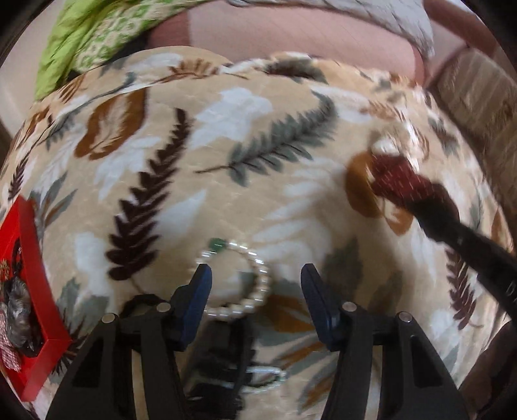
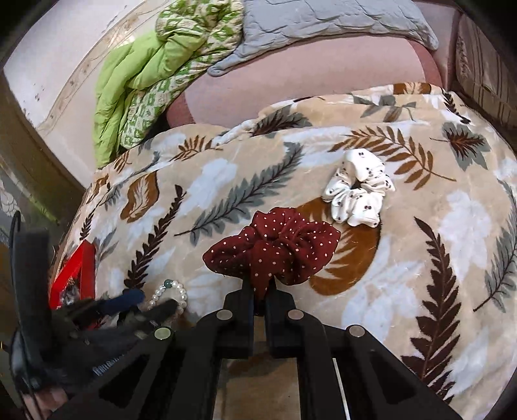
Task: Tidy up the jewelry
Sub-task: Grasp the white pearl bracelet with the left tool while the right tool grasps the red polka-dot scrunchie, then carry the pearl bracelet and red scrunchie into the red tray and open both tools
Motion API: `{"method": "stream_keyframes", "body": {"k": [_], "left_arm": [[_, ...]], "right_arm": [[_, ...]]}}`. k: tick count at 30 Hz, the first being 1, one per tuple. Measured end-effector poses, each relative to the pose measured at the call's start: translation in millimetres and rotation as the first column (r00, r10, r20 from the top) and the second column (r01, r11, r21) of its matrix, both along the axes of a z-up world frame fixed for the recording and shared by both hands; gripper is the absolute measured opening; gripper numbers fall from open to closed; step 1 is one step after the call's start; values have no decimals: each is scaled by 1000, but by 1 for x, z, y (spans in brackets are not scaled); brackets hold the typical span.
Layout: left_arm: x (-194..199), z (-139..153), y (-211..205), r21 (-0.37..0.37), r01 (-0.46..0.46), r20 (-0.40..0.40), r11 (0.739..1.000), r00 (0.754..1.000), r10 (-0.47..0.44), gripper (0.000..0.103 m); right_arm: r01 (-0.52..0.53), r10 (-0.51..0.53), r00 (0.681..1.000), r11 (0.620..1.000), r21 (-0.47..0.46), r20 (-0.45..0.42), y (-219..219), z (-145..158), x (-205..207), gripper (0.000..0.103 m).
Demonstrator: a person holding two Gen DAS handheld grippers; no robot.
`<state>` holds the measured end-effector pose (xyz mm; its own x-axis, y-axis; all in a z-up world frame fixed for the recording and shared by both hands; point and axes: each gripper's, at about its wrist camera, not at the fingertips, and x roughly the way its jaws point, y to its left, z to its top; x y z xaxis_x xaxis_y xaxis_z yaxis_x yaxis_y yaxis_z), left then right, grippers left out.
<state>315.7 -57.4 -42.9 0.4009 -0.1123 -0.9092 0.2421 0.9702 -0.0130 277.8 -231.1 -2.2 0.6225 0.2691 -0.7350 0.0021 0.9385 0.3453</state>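
Note:
A pearl bracelet (image 1: 258,278) with a green bead lies on the leaf-print blanket (image 1: 226,145). My left gripper (image 1: 255,274) is open, its blue fingers on either side of the bracelet, just above it. The bracelet also shows in the right wrist view (image 2: 176,292), with the left gripper (image 2: 129,302) over it. My right gripper (image 2: 261,284) is shut on a dark red polka-dot scrunchie (image 2: 274,245) and holds it above the blanket. That scrunchie appears blurred in the left wrist view (image 1: 394,181). A white printed scrunchie (image 2: 355,190) lies beyond it.
A red box (image 1: 29,290) holding jewelry sits at the blanket's left edge, also in the right wrist view (image 2: 76,274). A second pearl piece (image 1: 265,378) lies under the left gripper. A green quilt (image 2: 145,80) and grey quilt (image 2: 323,19) lie on the pink mattress behind.

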Motion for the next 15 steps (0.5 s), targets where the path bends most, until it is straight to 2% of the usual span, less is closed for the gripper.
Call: {"method": "stream_keyframes", "body": {"k": [3,6,9,10,11,14,15], "left_arm": [[-2,-12,-16,71,35,-29,997,999,-33,56],[0,-22,-20,136,36,-42,990,999,-30,41],[5,-27,-16,164,28,-45,986,999,-21,20],[6,-28,-14,165,24,-46,986,999,-17,12],[6,-28,-11,159,24,-47,987,999,-16,10],[6,-23,-5,132,29,-31,991,999,-25,9],[3,-16,-3,100,35,-10,994,999,-34,9]], "right_arm": [[13,-13,1000,1000,20,-1,-6,2,1,6],[15,-15,1000,999,28,7,-9,6,-1,6],[7,-8,1000,999,34,15,-8,9,-2,6],[4,-5,1000,999,35,20,-7,10,-2,6],[2,-2,1000,999,34,22,-7,11,-2,6],[-5,4,1000,999,33,27,-5,12,-2,6],[-7,6,1000,999,34,26,-5,12,-2,6]]}}
